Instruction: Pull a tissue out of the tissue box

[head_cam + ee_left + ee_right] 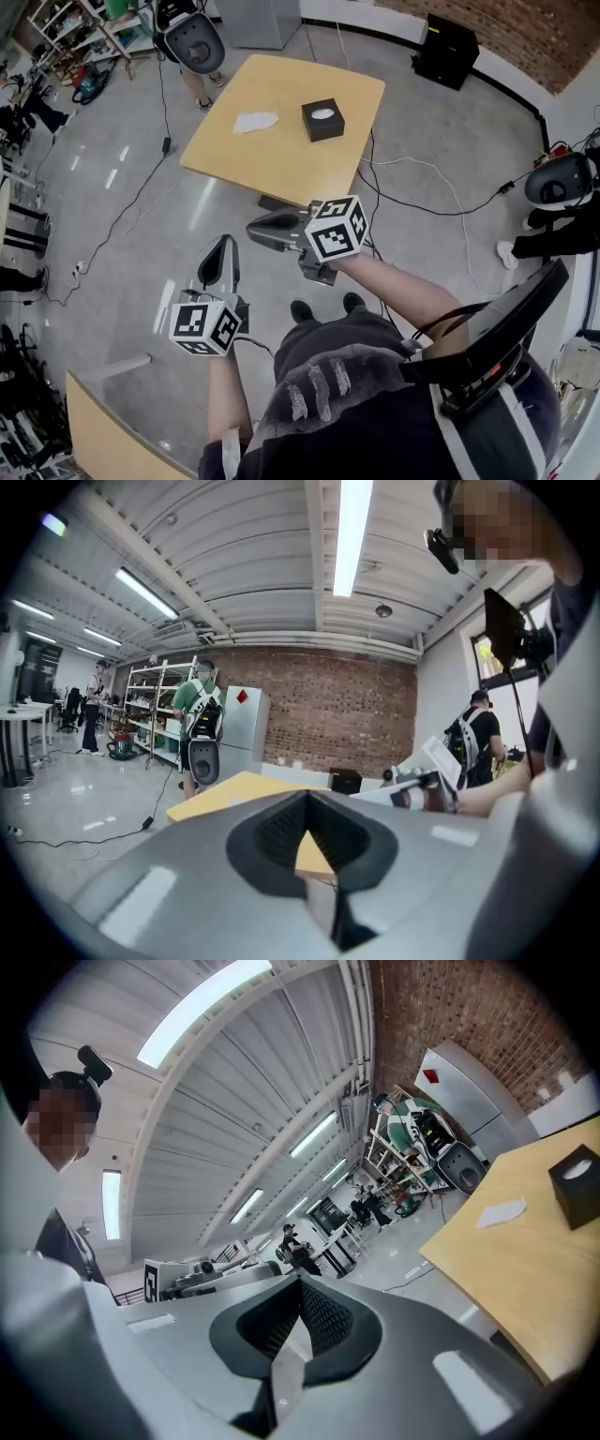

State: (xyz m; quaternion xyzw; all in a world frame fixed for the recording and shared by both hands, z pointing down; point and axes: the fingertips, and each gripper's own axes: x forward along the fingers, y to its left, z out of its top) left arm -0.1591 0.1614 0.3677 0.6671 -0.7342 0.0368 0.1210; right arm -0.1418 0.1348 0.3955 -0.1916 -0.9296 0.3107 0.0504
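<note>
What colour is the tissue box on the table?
The tissue box is black, with white tissue at its top opening; clearest in the head view.

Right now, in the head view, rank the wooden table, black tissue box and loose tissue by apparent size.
1. wooden table, largest by far.
2. black tissue box and loose tissue: about alike, too close to rank.
</note>
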